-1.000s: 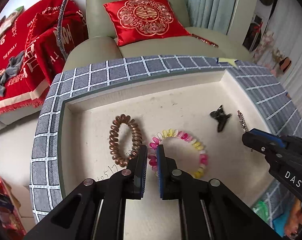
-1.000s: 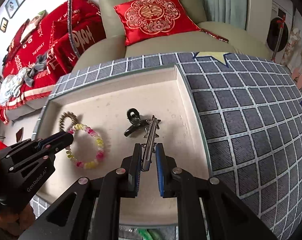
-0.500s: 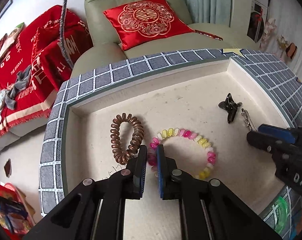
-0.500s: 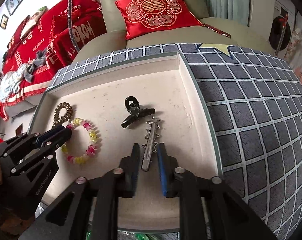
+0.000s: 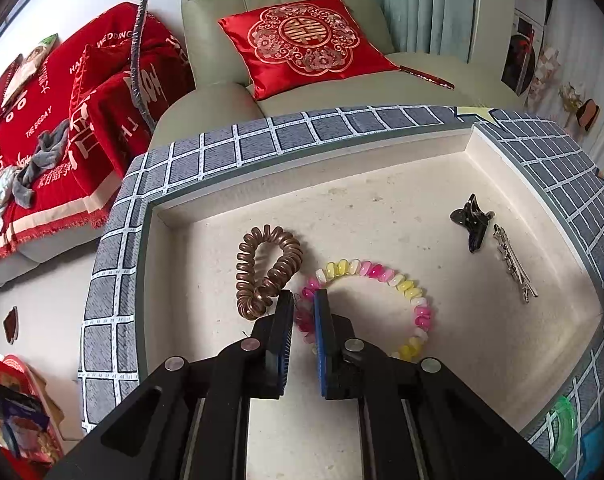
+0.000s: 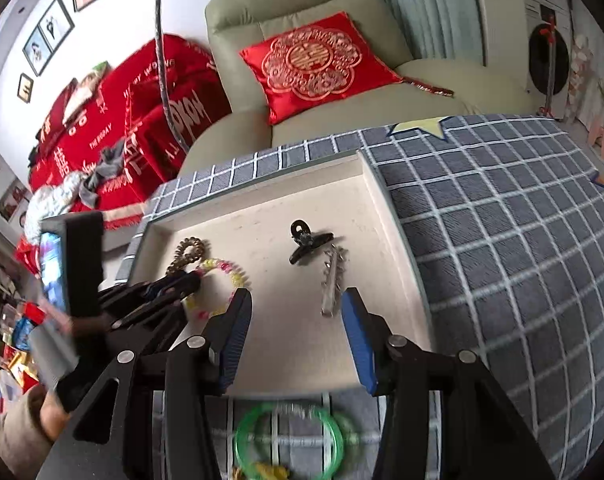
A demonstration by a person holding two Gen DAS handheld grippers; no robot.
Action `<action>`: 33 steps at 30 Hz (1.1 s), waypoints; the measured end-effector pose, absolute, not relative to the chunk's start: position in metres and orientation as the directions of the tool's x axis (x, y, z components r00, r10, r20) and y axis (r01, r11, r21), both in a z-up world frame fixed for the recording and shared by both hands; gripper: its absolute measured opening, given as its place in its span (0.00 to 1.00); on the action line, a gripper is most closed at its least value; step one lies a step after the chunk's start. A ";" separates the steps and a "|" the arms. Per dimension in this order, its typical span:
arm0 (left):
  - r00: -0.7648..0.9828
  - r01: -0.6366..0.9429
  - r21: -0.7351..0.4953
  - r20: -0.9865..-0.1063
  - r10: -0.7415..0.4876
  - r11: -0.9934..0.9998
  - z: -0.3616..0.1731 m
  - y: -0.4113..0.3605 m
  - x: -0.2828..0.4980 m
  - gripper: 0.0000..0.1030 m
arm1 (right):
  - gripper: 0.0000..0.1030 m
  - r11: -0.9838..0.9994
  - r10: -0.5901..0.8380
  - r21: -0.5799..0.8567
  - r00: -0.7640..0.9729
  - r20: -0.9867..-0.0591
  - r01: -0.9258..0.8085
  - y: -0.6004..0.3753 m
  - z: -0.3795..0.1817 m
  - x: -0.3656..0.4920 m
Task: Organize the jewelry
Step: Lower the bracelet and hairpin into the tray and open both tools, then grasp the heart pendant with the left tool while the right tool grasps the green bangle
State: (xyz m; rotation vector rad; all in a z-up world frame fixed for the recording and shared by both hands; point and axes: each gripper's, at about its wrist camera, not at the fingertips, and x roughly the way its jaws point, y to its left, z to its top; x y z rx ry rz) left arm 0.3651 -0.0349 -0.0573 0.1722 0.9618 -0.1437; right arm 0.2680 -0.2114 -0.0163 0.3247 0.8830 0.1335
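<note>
A cream tray (image 5: 309,182) holds a brown spiral hair tie (image 5: 268,270), a pink-and-yellow bead bracelet (image 5: 381,274), a black claw clip (image 5: 471,220) and a silver hair clip (image 5: 513,266). My left gripper (image 5: 303,306) sits low on the tray floor. Its jaws are opening, with the pads still narrow against the bracelet's near-left beads. The right gripper (image 6: 296,314) hovers over the tray's (image 6: 375,190) near edge, jaws opening and wide. The silver hair clip (image 6: 333,276) lies loose just ahead of them, beside the claw clip (image 6: 307,240), and neither pad touches it.
The tray rests on a grey checked cloth (image 6: 501,240). A green bangle (image 6: 290,438) lies on the cloth in front of the tray's near edge. A green armchair with a red cushion (image 5: 307,46) stands behind, and a sofa with red throws (image 5: 62,128) is to the left.
The right gripper let go of the silver hair clip, opened wide and drew back and up. The clip now lies beside the claw clip. The left gripper has stayed on the bracelet.
</note>
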 end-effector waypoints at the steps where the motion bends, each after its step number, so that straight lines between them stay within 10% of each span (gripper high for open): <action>1: 0.566 0.193 0.078 -0.823 -0.046 0.978 -0.056 -0.034 0.365 0.99 | 0.49 0.940 0.249 0.340 0.635 -0.731 0.023 -0.213 -0.014 0.261; 5: 0.619 0.182 0.079 -0.784 -0.051 0.980 -0.043 -0.032 0.357 1.00 | 0.50 0.927 0.245 0.369 0.653 -0.716 0.057 -0.227 -0.008 0.235; 12: 0.668 0.187 0.096 -0.742 -0.056 0.978 -0.017 -0.027 0.328 1.00 | 0.83 0.916 0.239 0.392 0.670 -0.703 0.084 -0.236 -0.006 0.198; 33: 0.607 0.333 0.024 -0.771 -0.195 0.943 -0.028 -0.010 0.184 1.00 | 0.87 0.905 0.262 0.410 0.606 -0.751 0.116 -0.239 -0.019 0.124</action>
